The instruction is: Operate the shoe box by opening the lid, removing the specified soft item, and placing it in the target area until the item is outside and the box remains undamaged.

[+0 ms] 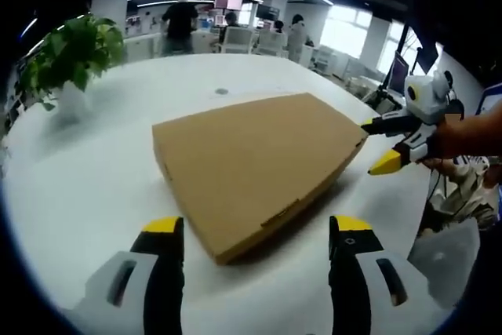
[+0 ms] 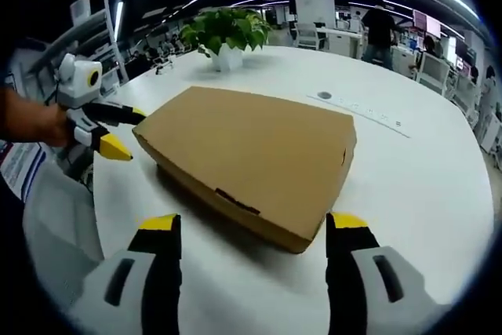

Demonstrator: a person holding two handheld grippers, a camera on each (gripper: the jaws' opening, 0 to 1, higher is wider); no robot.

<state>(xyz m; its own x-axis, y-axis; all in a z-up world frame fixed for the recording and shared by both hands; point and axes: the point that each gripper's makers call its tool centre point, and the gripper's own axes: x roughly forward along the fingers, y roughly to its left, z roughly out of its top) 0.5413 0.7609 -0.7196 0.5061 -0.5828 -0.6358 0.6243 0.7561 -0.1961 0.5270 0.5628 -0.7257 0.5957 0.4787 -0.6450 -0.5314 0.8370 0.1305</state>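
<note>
**A:** Where's the box?

**B:** I've got the box [image 1: 255,170] flat on the white table [image 1: 94,194], lid down and closed. In my left gripper view it lies just ahead of my left gripper [image 1: 259,229], one corner pointing between the jaws. The jaws stand wide apart, yellow tips on either side of that corner, holding nothing.

**A:** And the right side?

**B:** My right gripper [image 2: 259,225] is the same: jaws spread, nothing between them, with the box's [image 2: 247,154] near edge just in front. There's a small slot or tab along that front edge; I can't tell more than that.

**A:** Can you see each tool from the other camera?

**B:** Yes. In the left gripper view the right gripper [image 1: 386,145] comes in from the right edge, held by a hand [image 1: 463,135], its fingers parted around the box's far corner. The upper finger looks to be at the corner; I can't tell if it touches. In the right gripper view the left gripper [image 2: 125,129] is at the left, also parted, at the box's corner there.

**A:** Anything else on the table?

**B:** A plant [image 2: 226,33] in a white pot, well apart from the box. People stand at desks in the background.
</note>
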